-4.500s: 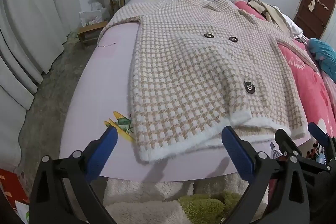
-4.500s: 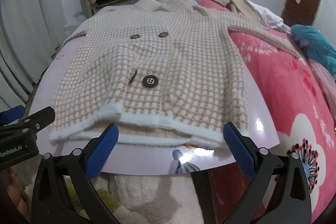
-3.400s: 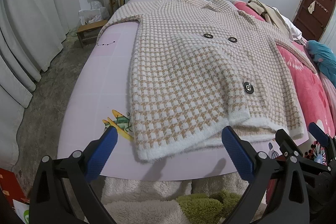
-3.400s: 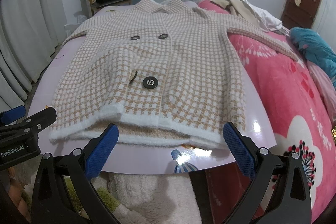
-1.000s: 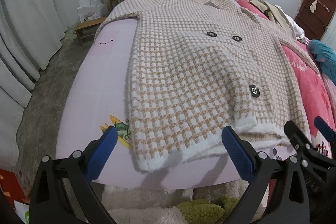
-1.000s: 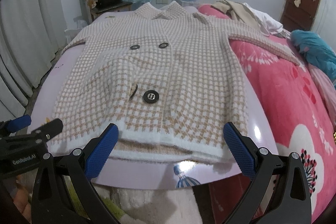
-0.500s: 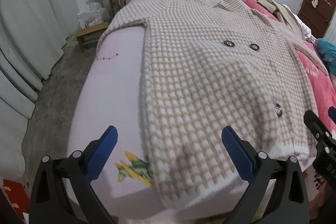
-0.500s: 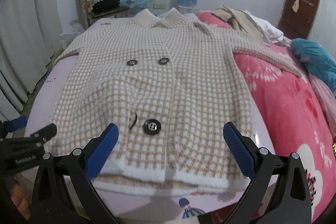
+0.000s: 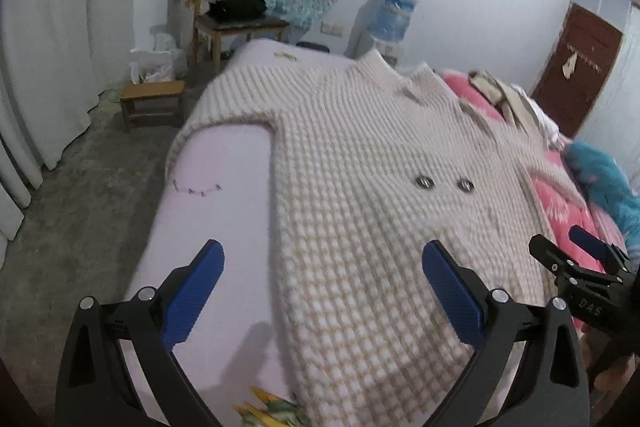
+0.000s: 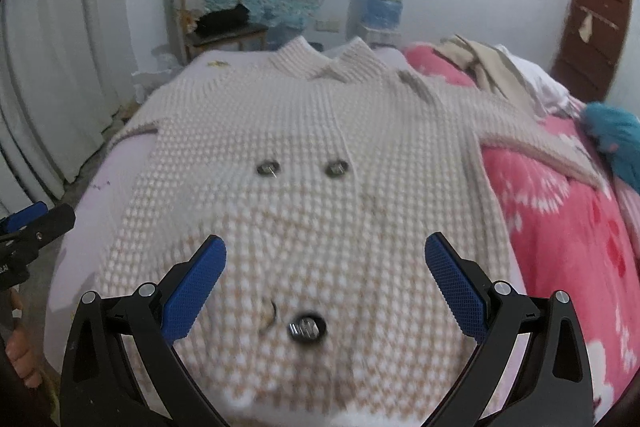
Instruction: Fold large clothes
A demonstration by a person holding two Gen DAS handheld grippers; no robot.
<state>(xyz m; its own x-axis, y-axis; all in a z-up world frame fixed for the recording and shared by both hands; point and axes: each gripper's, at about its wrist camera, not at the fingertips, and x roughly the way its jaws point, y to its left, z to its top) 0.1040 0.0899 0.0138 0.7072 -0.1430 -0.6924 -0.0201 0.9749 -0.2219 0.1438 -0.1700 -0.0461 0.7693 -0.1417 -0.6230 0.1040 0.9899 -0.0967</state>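
coat: spread flat, front up, on bed, collar at 12 o'clock
handling: judged thick, soft, heavy; best gripped at sleeve or hem
left hand-held gripper: apart, nothing held
right hand-held gripper: apart, nothing held

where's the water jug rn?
The blue water jug stands at the far wall behind the bed, right of the wooden chair and just beyond the checked coat's collar, in both wrist views.

Fuzzy knit coat (perhaps wool), smooth lilac sheet
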